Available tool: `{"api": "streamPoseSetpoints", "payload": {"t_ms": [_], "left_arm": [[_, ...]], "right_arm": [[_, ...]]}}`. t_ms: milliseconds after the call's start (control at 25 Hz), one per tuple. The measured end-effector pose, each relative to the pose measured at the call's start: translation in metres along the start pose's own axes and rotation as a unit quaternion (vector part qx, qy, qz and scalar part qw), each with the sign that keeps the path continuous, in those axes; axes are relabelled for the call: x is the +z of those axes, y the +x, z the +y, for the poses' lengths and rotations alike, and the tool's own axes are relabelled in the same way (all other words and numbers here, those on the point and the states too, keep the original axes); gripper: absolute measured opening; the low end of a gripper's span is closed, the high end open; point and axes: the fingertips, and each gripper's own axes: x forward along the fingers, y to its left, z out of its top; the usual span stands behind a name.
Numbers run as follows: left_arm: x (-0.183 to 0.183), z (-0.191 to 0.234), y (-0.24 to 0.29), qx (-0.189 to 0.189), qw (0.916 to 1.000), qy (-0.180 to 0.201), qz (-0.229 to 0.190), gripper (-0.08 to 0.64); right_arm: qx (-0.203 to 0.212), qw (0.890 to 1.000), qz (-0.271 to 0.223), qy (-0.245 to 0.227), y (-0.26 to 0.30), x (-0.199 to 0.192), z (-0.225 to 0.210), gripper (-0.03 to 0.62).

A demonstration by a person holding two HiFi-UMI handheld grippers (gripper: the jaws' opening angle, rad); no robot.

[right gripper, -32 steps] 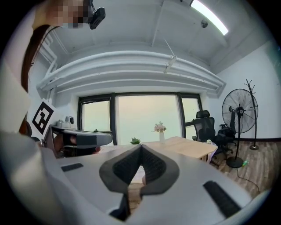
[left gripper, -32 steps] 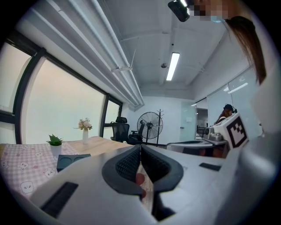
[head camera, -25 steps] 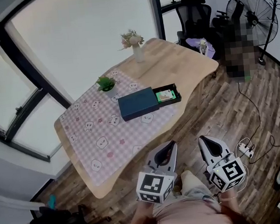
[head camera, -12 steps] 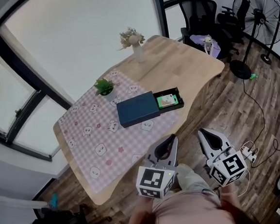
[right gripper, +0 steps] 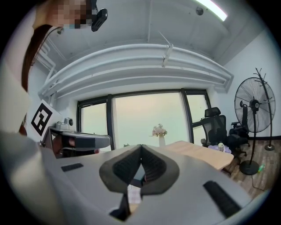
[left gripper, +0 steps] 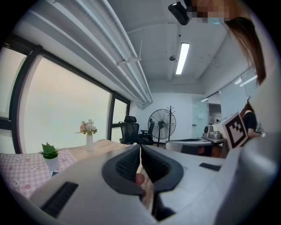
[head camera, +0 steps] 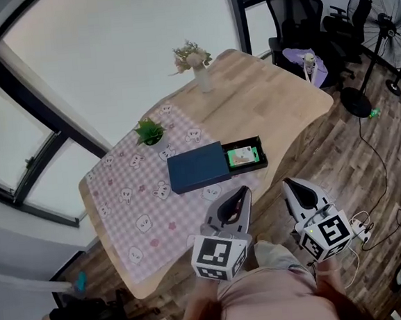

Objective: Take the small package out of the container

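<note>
The small green-printed package [head camera: 241,157] lies in the shallow black tray [head camera: 260,151], which is pulled partway out of the flat dark blue box [head camera: 196,168]. That drawer-like container sits on the pink checked cloth [head camera: 138,206] spread over one end of the pale wooden table [head camera: 271,90]. Just behind it stands a little green plant in a white pot [head camera: 150,133], and farther along the bare wood is a slim white vase of dried flowers [head camera: 196,64].

Over the last second the person has walked up to the table. The box and tray have not moved, but the left tongs [head camera: 239,193] and right tongs [head camera: 291,187] have come from out over the floor to the table's near edge. Both point roughly level toward the tray, side by side. Each pair is closed tip to tip with nothing in it, so I'd say this is only the approach, with the reach and the opening yet to come.

The package's printing is too small to read. The cubes on the tongs carry only black-and-white square markers.
</note>
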Motion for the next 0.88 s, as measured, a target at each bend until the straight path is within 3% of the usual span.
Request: {"api": "streamPoseSetpoints", "payload": {"t_ms": [400, 880], "left_arm": [[0.015, 0.029, 0.052, 0.041, 0.9992, -0.005, 0.000, 0.014], [0.008, 0.045, 0.077, 0.087, 0.9958, -0.028, 0.014, 0.014]], "right_arm": [[0.034, 0.999, 0.010, -0.005, 0.050, 0.011, -0.044, 0.000], [0.091, 0.995, 0.041, 0.010, 0.088, -0.010, -0.071, 0.000]]}}
